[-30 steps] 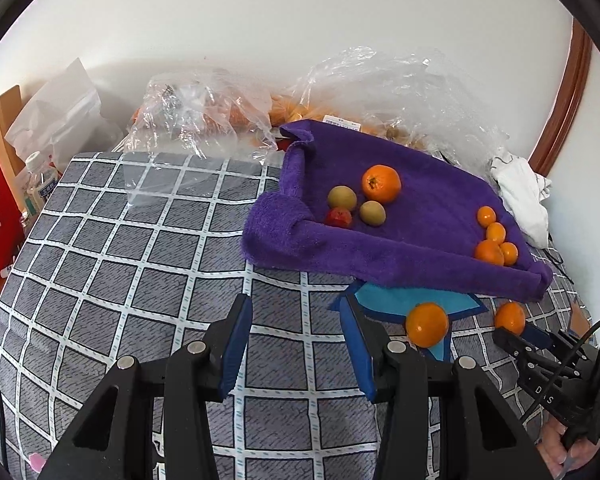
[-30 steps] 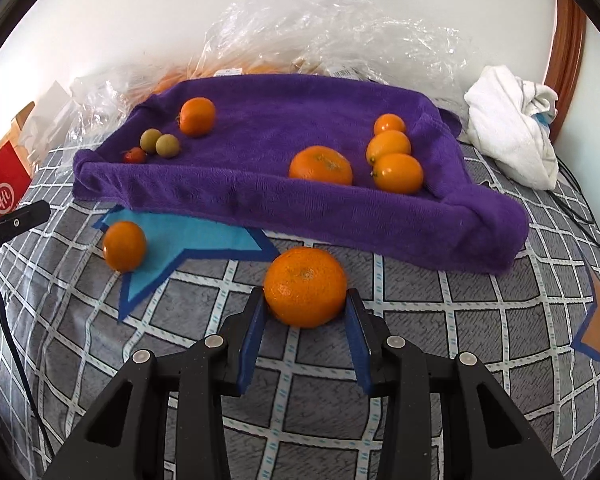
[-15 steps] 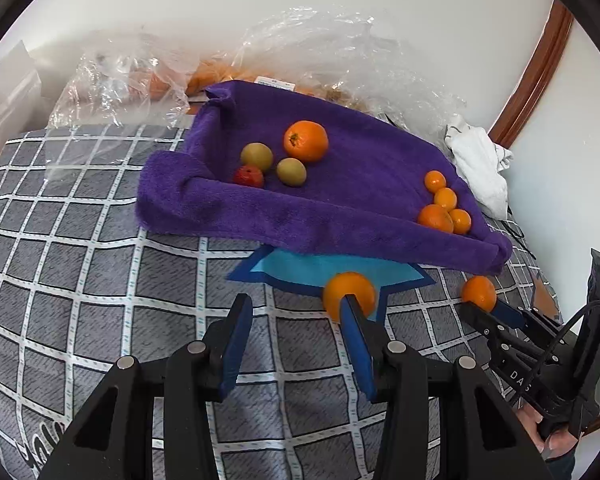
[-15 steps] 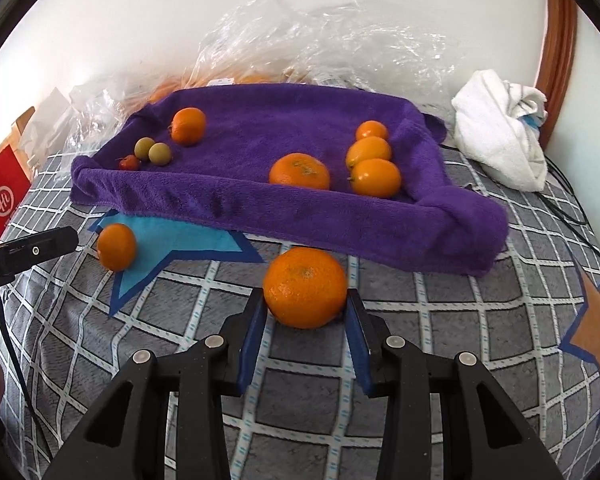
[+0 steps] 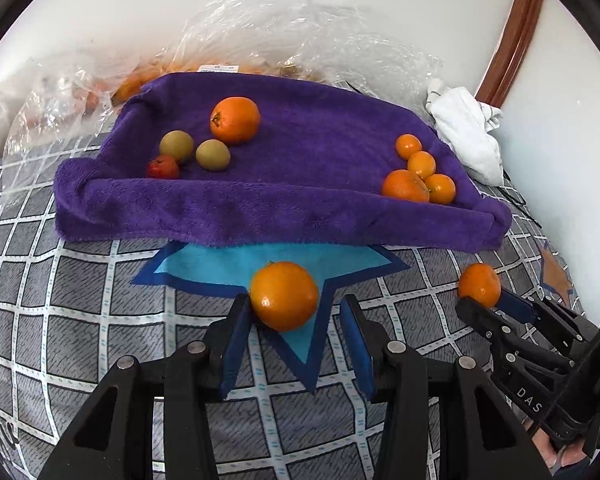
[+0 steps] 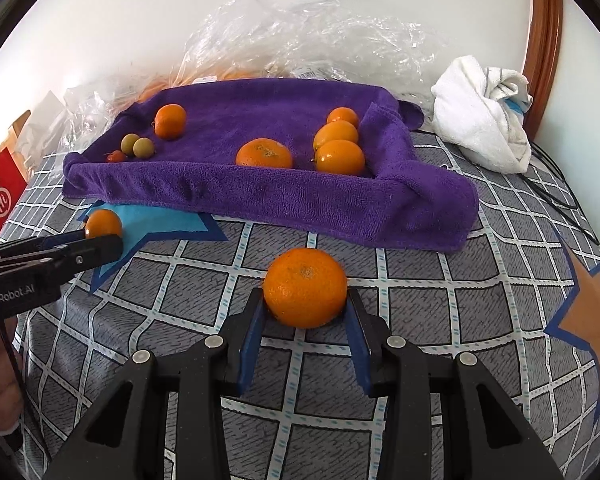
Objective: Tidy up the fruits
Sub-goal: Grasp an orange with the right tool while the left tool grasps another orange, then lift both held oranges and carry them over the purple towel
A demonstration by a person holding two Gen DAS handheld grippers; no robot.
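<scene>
Right gripper (image 6: 306,316) clamps a firm, smooth-skinned orange (image 6: 305,287) across its widest part; left gripper (image 5: 290,324) is open, a small round orange (image 5: 284,295) between its tips touching only the left pad, likely to roll.

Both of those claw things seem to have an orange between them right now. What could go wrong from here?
1. The left gripper is open: its orange touches one pad with a gap at the other. It may roll down the bedspread.
2. The right gripper pinches a wider orange only at the fingertips, so it might pop out when lifted.
3. The purple towel has soft, raised edges; a carried orange could snag there.
</scene>
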